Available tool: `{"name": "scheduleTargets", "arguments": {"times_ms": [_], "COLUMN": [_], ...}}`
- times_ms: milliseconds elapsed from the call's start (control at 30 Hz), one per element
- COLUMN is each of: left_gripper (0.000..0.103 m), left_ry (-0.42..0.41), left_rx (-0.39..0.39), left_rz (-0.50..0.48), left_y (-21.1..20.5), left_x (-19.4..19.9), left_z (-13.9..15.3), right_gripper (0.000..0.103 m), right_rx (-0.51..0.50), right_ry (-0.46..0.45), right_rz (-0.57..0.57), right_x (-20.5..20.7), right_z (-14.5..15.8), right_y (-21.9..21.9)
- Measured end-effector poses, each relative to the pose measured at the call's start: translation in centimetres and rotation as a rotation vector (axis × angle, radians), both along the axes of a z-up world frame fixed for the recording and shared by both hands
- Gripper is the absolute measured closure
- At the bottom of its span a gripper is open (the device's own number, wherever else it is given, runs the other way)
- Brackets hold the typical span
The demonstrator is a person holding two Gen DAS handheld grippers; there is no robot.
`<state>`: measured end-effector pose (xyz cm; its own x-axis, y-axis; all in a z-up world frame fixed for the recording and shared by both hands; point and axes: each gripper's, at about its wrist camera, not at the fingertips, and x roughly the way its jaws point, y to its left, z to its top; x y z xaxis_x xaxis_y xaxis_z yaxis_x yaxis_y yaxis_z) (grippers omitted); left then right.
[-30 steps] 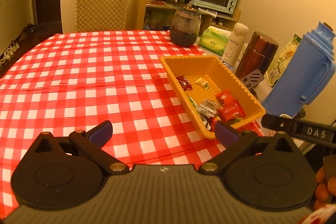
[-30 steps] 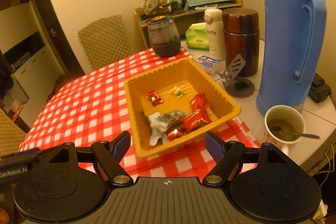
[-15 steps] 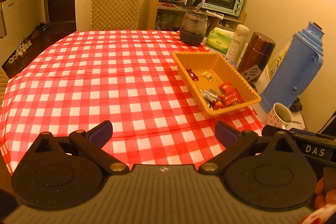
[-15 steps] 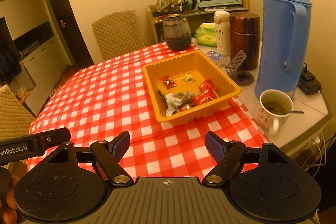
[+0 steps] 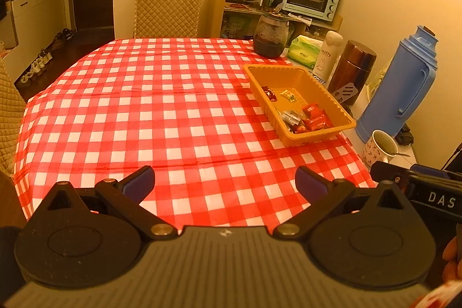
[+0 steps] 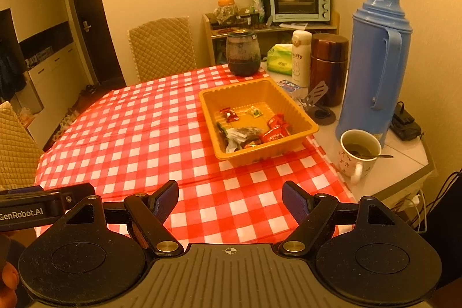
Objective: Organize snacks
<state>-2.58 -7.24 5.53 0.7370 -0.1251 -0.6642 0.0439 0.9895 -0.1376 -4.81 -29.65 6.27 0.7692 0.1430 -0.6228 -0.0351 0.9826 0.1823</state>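
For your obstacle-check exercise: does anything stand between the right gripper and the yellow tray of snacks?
Nothing visible does. Only bare checked tablecloth lies between the open right gripper and the yellow tray. The mug and blue thermos stand off to the tray's right, outside that path.

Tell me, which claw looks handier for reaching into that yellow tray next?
Probably the right claw: the yellow tray lies almost straight ahead of it, while it sits off to the right of the left claw. Both are open and empty.
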Motion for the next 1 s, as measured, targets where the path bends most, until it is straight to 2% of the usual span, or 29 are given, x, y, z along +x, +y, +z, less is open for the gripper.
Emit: {"name": "scheduleTargets", "arguments": {"times_ms": [500,1000], "left_gripper": [0.0,0.0], "left_ry": [-0.028,-0.047], "left_rx": [0.021,0.032], "left_rz": [-0.012,-0.016], "left_y": [-0.2,-0.4], "left_x": [-2.0,-2.4], "left_z": [0.6,0.7], "right_gripper": [0.024,0.024], "right_rx": [-0.016,-0.014], "right_ry": [-0.032,-0.028], "right_rz": [0.008,0.008], "right_x": [-2.5,-2.8], "right_z": [0.8,0.7], "right_y": [0.8,0.5]}}
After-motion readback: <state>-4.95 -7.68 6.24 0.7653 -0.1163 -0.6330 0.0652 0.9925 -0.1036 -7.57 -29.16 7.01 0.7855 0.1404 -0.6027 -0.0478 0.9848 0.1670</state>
